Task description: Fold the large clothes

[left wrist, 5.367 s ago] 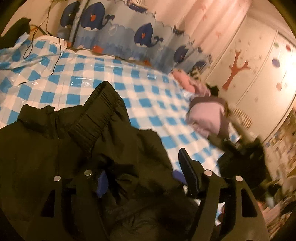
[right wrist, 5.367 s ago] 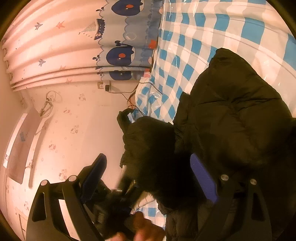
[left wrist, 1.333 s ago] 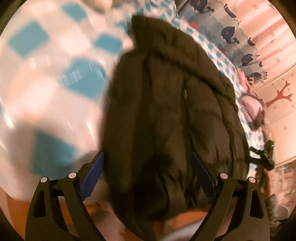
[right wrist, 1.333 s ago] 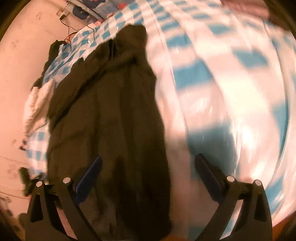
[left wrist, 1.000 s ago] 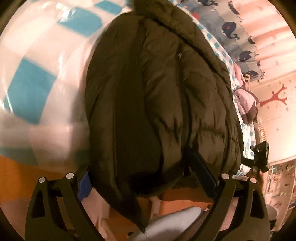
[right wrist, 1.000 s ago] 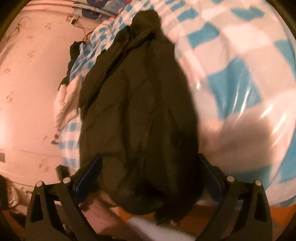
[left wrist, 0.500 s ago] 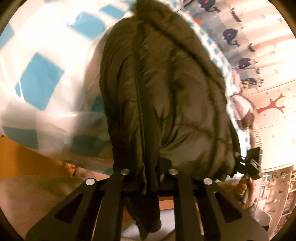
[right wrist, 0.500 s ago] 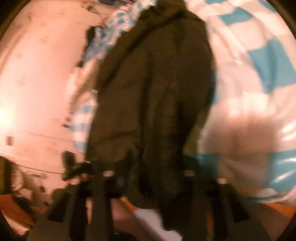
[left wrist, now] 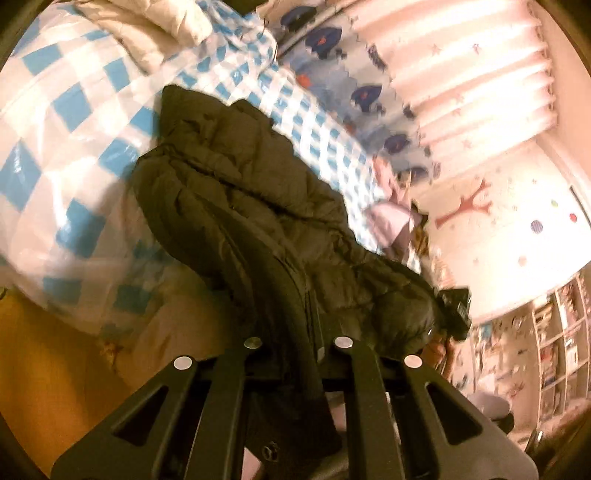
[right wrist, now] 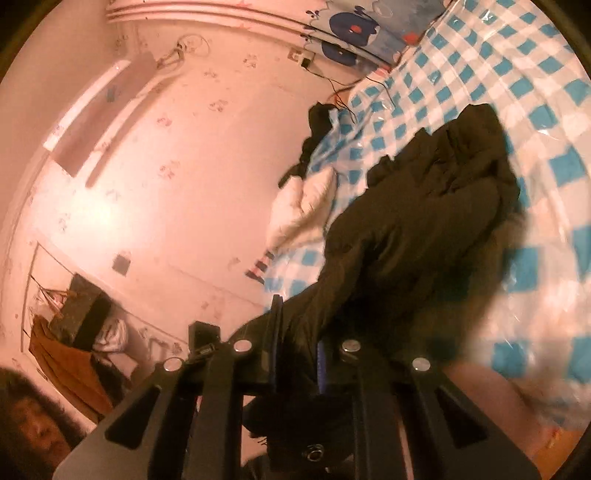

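Observation:
A dark puffer jacket [left wrist: 258, 206] lies lengthwise on a bed with a blue and white checked plastic cover [left wrist: 66, 122]. Its near hem is lifted off the bed edge. My left gripper [left wrist: 295, 343] is shut on the jacket's hem near the zipper. My right gripper [right wrist: 295, 347] is shut on the other side of the jacket [right wrist: 424, 229] hem, with fabric bunched between the blue pads. The right gripper also shows small in the left wrist view [left wrist: 454, 306], at the jacket's far corner.
A white padded garment [left wrist: 155, 26] lies at the bed's far left, also in the right wrist view [right wrist: 299, 210]. Pink and lilac clothes [left wrist: 391, 221] are piled at the far right. Whale curtain [left wrist: 351, 81] behind the bed. A shelf unit [left wrist: 554, 354] stands at right.
Both grippers have closed on the jacket's near hem and lifted it up from the bed edge. The jacket is now pulled taut toward me.

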Demonstrator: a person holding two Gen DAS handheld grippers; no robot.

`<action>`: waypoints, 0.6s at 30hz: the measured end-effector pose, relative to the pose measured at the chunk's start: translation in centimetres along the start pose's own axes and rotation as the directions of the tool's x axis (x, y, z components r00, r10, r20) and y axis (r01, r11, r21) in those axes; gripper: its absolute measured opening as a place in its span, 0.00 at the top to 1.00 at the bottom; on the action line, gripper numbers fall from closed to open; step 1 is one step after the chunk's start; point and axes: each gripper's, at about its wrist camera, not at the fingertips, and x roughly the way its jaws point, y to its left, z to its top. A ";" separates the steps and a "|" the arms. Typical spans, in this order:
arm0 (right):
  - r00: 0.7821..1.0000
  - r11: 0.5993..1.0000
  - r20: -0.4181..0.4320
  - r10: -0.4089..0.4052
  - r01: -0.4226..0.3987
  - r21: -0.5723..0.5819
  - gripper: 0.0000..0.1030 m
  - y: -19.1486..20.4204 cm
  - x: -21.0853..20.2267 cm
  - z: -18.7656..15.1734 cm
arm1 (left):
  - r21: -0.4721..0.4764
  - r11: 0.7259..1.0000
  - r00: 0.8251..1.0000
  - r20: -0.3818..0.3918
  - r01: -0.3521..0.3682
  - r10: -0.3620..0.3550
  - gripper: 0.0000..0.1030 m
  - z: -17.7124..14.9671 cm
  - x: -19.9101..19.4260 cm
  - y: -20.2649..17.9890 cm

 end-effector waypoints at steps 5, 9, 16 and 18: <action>0.991 0.986 -0.110 -0.078 0.093 0.139 0.46 -6.8 -1.8 -4.1 | -0.040 0.997 0.979 -0.193 -0.066 0.057 0.60 -3.9 1.5 6.6; 0.991 0.960 -0.116 -0.071 0.099 0.261 0.30 -11.1 -3.2 -6.0 | -0.154 0.988 0.987 -0.158 0.010 -0.035 0.39 -5.4 1.4 11.8; 0.990 0.949 -0.141 -0.012 0.056 0.311 0.19 -14.0 -2.0 -7.0 | -0.262 0.953 0.985 -0.044 0.152 -0.169 0.19 -5.2 2.2 15.8; 0.990 0.945 -0.137 0.034 0.012 0.328 0.18 -14.3 -1.1 -7.1 | -0.276 0.946 0.980 -0.053 0.168 -0.189 0.18 -5.2 3.5 16.2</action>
